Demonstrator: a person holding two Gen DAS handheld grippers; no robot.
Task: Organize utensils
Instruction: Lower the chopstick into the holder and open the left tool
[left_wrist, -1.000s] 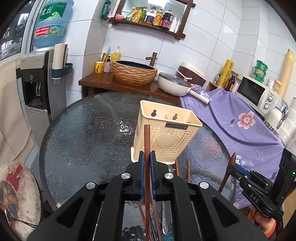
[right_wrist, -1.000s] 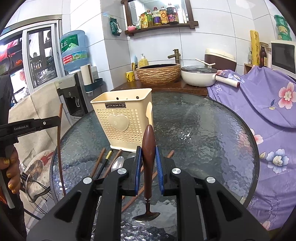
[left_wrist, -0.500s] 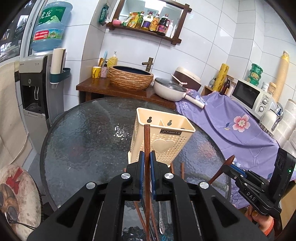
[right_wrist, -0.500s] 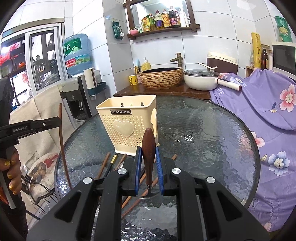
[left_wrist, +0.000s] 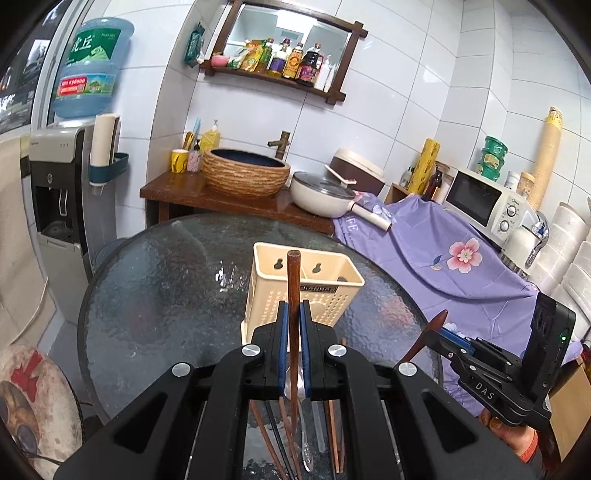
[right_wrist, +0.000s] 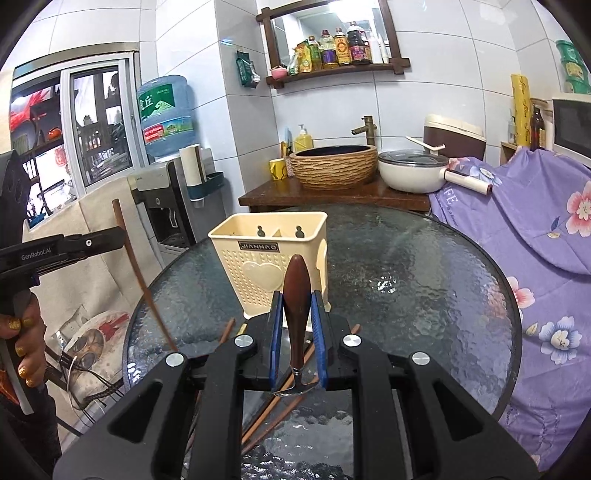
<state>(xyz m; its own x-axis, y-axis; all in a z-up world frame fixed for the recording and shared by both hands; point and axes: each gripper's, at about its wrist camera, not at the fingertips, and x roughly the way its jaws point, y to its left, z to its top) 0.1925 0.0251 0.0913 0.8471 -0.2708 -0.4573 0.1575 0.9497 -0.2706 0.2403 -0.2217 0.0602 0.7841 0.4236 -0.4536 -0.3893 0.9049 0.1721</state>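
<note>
Left gripper (left_wrist: 291, 325): raised, clamping upright chopstick (left_wrist: 293, 284). Right gripper (right_wrist: 298, 325): raised, clamping wooden-handled utensil (right_wrist: 296, 291) before holder (right_wrist: 271, 254).

Left gripper (left_wrist: 291, 325) raised above table level, blue pads clamped tight; right gripper (right_wrist: 297, 314) likewise raised, pads closed, both pointing forward.
</note>
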